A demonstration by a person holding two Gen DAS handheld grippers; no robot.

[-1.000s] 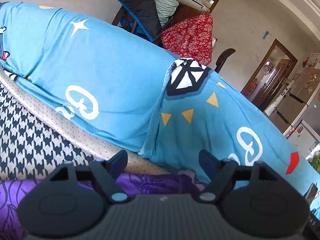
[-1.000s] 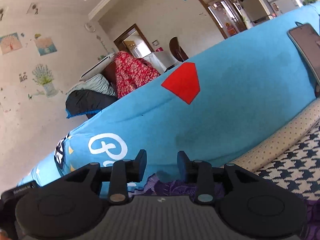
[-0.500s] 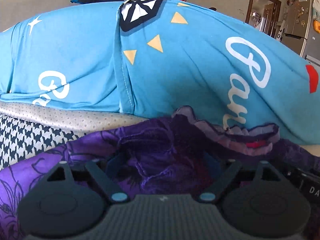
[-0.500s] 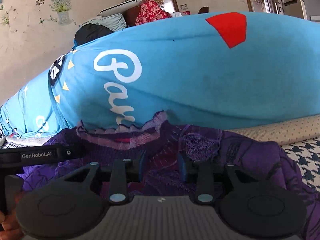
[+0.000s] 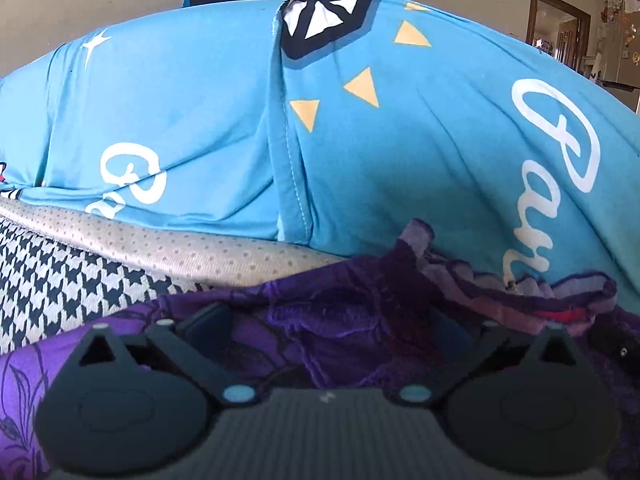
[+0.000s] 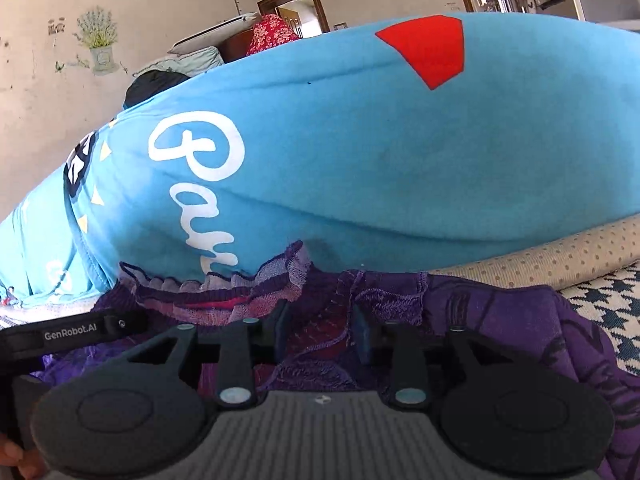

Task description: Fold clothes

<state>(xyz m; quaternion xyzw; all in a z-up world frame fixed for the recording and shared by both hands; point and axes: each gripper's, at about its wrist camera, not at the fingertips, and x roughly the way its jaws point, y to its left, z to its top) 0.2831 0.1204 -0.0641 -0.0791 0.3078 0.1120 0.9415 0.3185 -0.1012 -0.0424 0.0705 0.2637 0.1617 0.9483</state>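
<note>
Both your grippers have dropped onto the purple garment [image 5: 340, 320] lying on the sofa seat against the blue cover [image 5: 180, 120]. Your left gripper [image 5: 332, 324] is opening, releasing the cloth; your right gripper [image 6: 320, 328] stays pinched on a fold, so this fold looks laid.

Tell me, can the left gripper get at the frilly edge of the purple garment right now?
Probably yes. The left gripper is opening wide right over the purple garment, and the frilly edge lies just ahead with nothing covering it.
</note>
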